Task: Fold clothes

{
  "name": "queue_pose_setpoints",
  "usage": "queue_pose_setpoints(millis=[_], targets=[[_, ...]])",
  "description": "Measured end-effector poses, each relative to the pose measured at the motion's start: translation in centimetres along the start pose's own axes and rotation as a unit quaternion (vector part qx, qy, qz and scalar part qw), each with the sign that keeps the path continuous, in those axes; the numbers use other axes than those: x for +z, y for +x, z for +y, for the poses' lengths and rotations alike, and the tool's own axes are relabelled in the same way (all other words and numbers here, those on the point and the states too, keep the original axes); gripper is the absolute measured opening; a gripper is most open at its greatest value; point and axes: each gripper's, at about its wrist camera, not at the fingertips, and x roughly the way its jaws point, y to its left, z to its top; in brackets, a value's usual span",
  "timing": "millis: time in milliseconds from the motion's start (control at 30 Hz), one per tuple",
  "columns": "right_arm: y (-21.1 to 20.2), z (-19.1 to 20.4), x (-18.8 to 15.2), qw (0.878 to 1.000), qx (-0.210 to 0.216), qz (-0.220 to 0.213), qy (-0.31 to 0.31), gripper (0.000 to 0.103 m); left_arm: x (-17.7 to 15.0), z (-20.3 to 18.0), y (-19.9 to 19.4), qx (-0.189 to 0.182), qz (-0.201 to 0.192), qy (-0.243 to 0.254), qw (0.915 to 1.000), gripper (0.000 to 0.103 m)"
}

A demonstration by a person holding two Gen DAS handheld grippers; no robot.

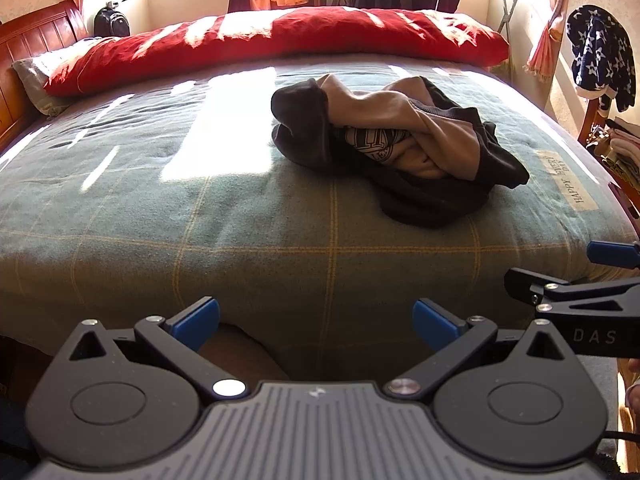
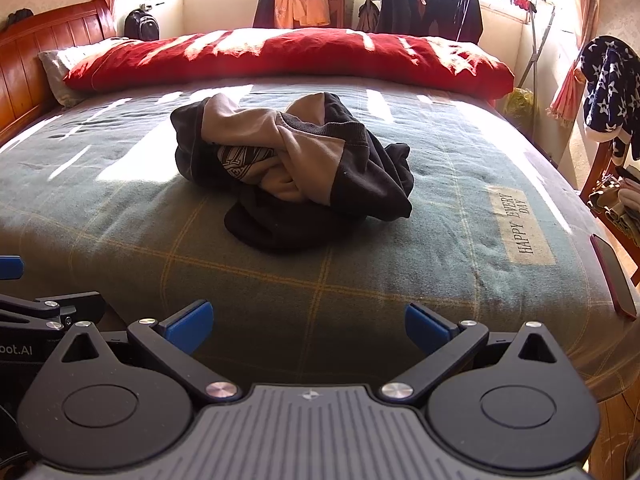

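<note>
Left wrist view takes in the bed [image 1: 168, 216], wide and covered in a green checked blanket, with a long red pillow [image 1: 280, 40] across its far end under the sunlit window. On the blanket sits the sweatshirt [image 1: 396, 148], a crumpled black-and-tan heap, lying out ahead of the left gripper [image 1: 316, 322] and a little to its right, well apart from the fingers. That gripper hangs at the near edge of the bed, blue pads spread wide, nothing between them. The right gripper [image 1: 576, 280] pokes in from the right edge beside it.

Right wrist view gives the same bed [image 2: 460, 216], and here the sweatshirt [image 2: 296, 172] sits ahead and just left of centre, again well clear of the fingers. The right gripper [image 2: 309, 324] is spread wide too, empty, low at the near edge. A white label [image 2: 520, 224] reads HAPPY EVERY DAY, and a red phone [image 2: 612, 276] lies at the bed's right edge.
</note>
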Motion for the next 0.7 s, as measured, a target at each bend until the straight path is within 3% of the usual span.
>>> queue_pose_setpoints(millis=[700], targets=[[0.16, 0.02, -0.09, 1.0, 0.0, 0.001, 0.0, 0.103, -0.18, 0.34, 0.3, 0.0, 0.001, -0.006, 1.0, 0.103]])
